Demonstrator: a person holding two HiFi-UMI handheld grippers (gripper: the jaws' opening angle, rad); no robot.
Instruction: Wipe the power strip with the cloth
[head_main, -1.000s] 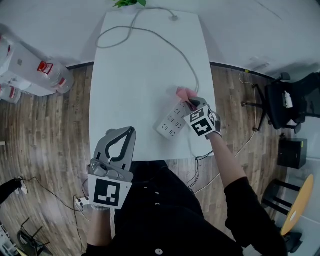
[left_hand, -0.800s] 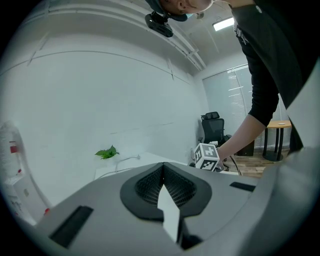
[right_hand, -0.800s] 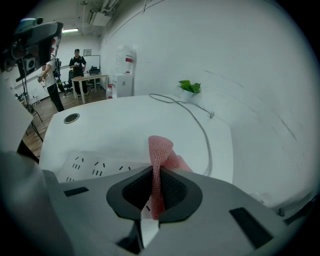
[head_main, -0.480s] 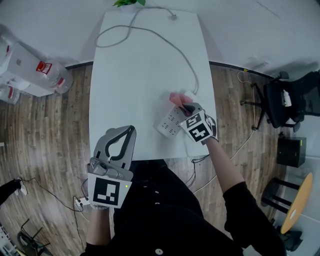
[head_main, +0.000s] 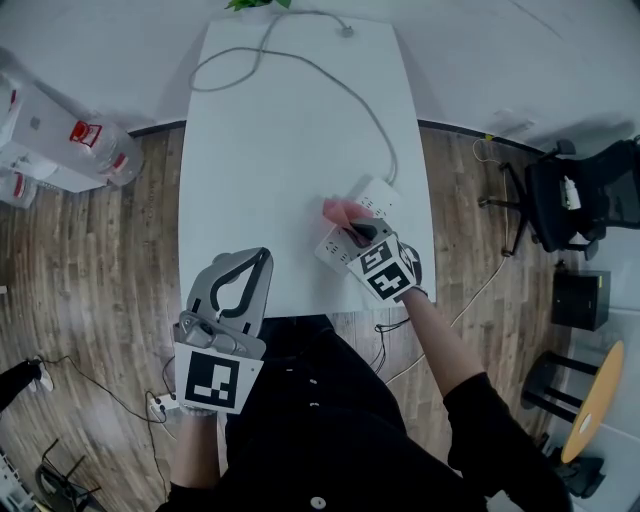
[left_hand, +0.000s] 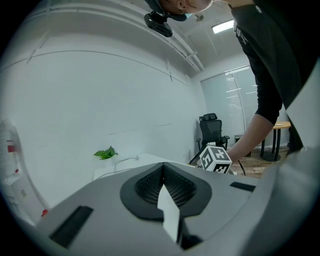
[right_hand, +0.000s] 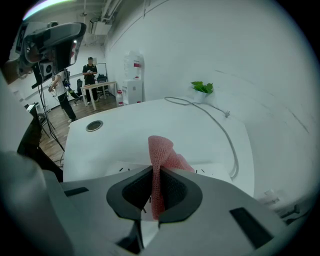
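Observation:
A white power strip (head_main: 372, 199) lies slantwise near the right edge of the white table (head_main: 280, 150), its grey cord (head_main: 340, 88) running to the far end. My right gripper (head_main: 352, 229) is over the strip's near half, shut on a pink cloth (head_main: 337, 211) that rests on the strip. In the right gripper view the cloth (right_hand: 162, 160) stands pinched between the jaws, with the strip (right_hand: 210, 168) under it. My left gripper (head_main: 238, 285) hovers at the table's near left edge, shut and holding nothing; in its own view the jaws (left_hand: 163, 167) meet.
A green plant (head_main: 258, 6) sits at the table's far end. Water bottles (head_main: 95, 140) lie on the floor at left. A black office chair (head_main: 585, 205) stands at right. Cables trail over the wooden floor (head_main: 120, 350). People stand far off in the right gripper view.
My right gripper has dragged the pink cloth along the strip, toward me and leftward. The strip's far end now shows uncovered. The left gripper has stayed put.

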